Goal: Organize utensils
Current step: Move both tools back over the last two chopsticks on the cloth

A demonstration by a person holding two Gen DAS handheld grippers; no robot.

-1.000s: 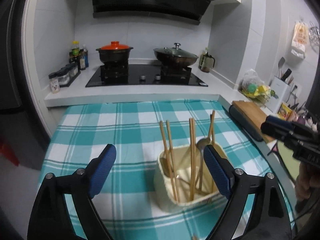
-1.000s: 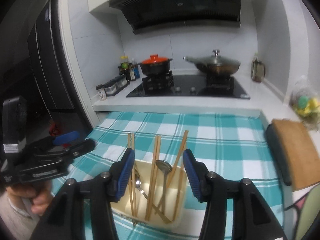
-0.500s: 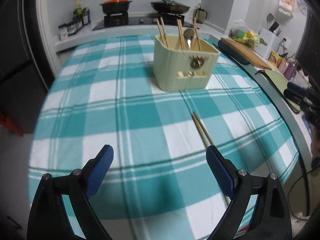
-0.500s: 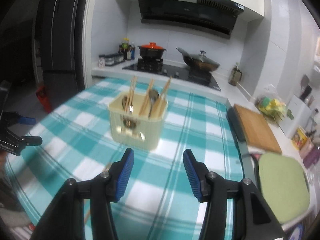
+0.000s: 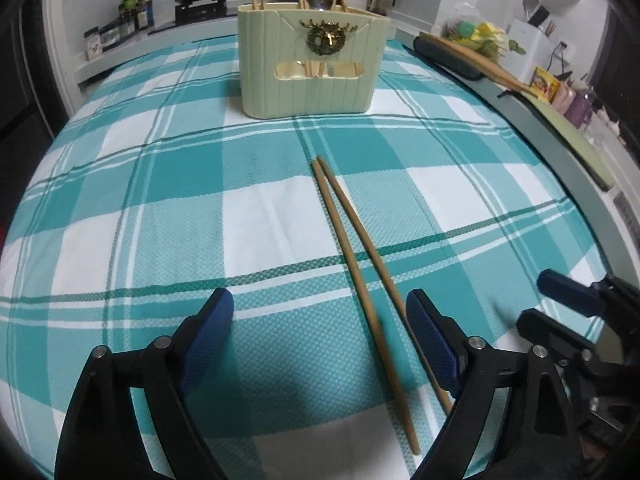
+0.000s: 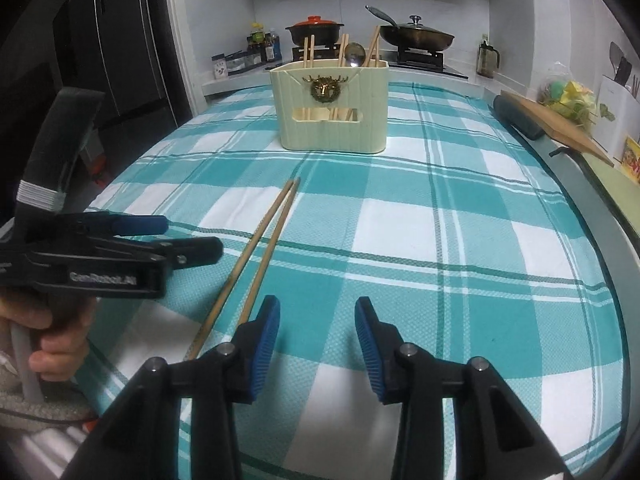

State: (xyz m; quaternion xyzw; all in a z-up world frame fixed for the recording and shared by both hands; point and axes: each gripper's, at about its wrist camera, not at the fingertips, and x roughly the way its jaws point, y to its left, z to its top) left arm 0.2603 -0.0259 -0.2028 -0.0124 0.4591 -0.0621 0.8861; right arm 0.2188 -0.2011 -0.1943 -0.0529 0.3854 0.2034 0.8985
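Checked cloth covers the counter (image 5: 120, 184); loose chopsticks (image 5: 352, 248) lie between the left hand-held gripper (image 5: 320, 332) pads, released for pickup; right hand-held gripper (image 6: 317, 336) released beside them; utensil holder (image 5: 310, 66) stands ahead

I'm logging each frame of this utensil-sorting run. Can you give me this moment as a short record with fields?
surface: teal checked tablecloth
loose utensils: pair of chopsticks lying flat, tips toward the holder
holder: cream utensil holder, upright, with chopsticks and a spoon inside
left gripper: open, low over the chopsticks' near ends
right gripper: open, empty, chopsticks to its left
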